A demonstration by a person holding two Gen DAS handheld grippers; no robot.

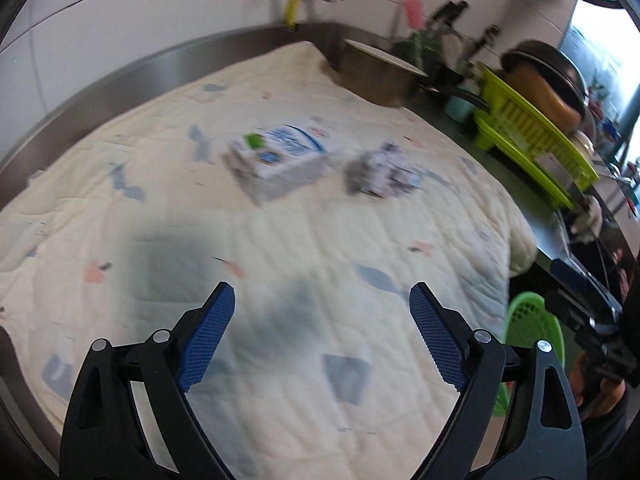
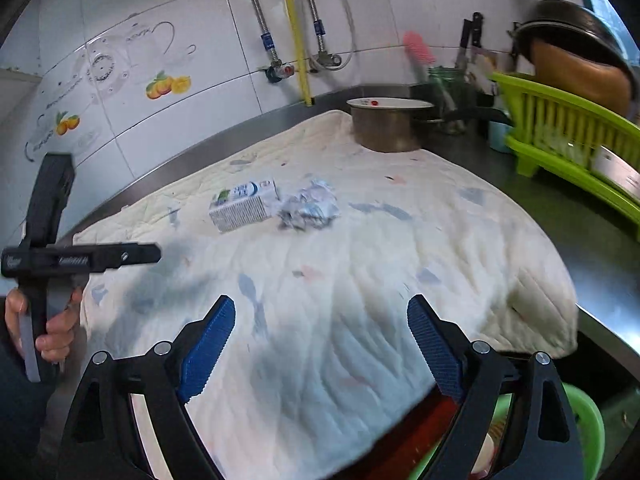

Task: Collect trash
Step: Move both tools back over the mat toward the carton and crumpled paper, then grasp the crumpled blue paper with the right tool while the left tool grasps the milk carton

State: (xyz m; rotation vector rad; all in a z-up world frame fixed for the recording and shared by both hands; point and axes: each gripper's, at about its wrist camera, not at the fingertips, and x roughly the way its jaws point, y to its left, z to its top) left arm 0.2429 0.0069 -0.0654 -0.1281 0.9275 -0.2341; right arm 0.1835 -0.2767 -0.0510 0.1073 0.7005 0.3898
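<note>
A white and blue carton [image 1: 280, 158] [image 2: 244, 204] lies on its side on the cream quilted cloth [image 1: 280, 280] [image 2: 360, 280]. Just right of it sits a crumpled wad of printed paper [image 1: 380, 174] [image 2: 310, 208]. My left gripper [image 1: 322, 334] hovers over the near part of the cloth, open and empty, well short of both items. My right gripper [image 2: 321, 334] is likewise open with nothing between its blue pads [image 2: 208, 352]. In the right wrist view a hand [image 2: 48, 324] holds the left gripper's black handle at the left edge.
A metal pot [image 1: 380, 76] [image 2: 386, 124] stands at the cloth's far corner. A lime dish rack [image 1: 528, 140] [image 2: 572, 148] with a dark pan fills the right counter. A green basket [image 1: 528, 328] [image 2: 584, 420] sits below the counter edge, near right. Tiled wall with pipes behind.
</note>
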